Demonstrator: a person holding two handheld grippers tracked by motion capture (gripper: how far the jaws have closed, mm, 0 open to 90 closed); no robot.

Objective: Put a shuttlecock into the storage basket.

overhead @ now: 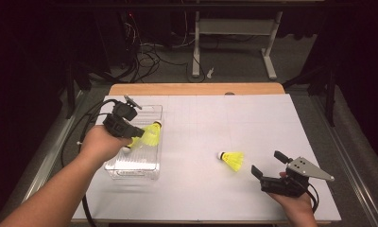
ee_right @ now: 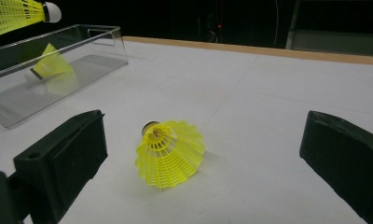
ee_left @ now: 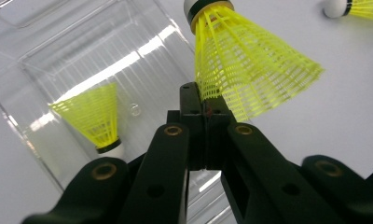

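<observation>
**Carrying a shuttlecock over the clear box, 1 more waiting on the surface**

Holding a yellow shuttlecock by the edge of its mesh skirt, the left hand-held gripper has its jaws pressed together on the plastic, cork end pointing away. From the high view it hangs over the clear box, which sits toward 9 o'clock on the white surface. 1 shuttlecock already lies inside the box, cork down against its floor.

At about 5 o'clock, the right hand-held gripper rests low with its jaws spread wide and nothing between them. Just beyond its tips lies a 3rd shuttlecock on its side, skirt toward the gripper.

The step in hand looks like the drop-off of the 2nd shuttlecock. Next, the left jaws likely need to part above the box's open top so the shuttlecock falls inside, clear of the wall. After that, the right gripper would have to slide forward and close on the last one's skirt.
</observation>
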